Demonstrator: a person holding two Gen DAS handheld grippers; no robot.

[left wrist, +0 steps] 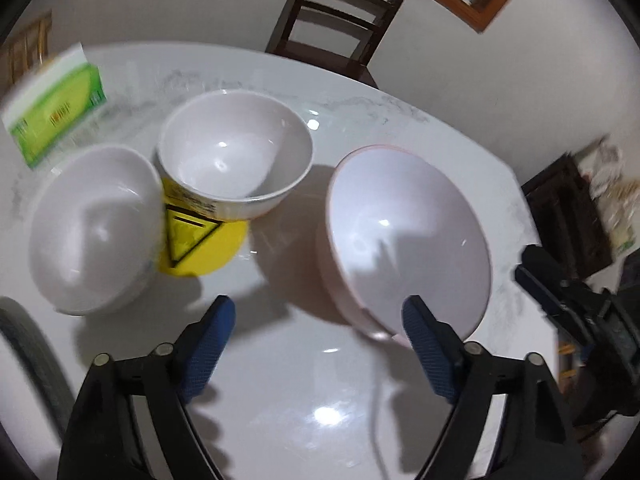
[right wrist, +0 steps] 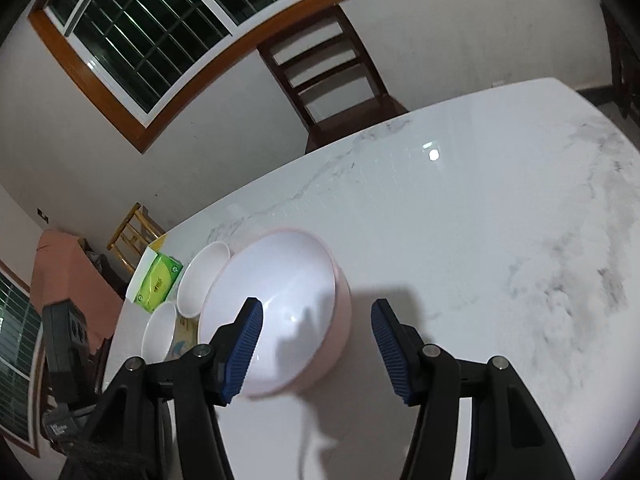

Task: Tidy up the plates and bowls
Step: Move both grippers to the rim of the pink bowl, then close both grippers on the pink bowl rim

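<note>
The left hand-held gripper (left wrist: 318, 340) and the right hand-held gripper (right wrist: 316, 344) both stand released, empty, flanking the pale pink round plastic bowl (left wrist: 404, 236) on the white marble worktop (left wrist: 304, 400), probably ready for stacking. Two white bowls (left wrist: 236, 152) sit nearby; the yellow triangle-marked label (left wrist: 192, 240) is unreadable.

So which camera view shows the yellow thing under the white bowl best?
The left wrist view. There the yellow thing shows clearly, with a black triangle mark, partly under the middle white bowl. In the right wrist view only a pale sliver appears between the bowls, too small to identify.
</note>
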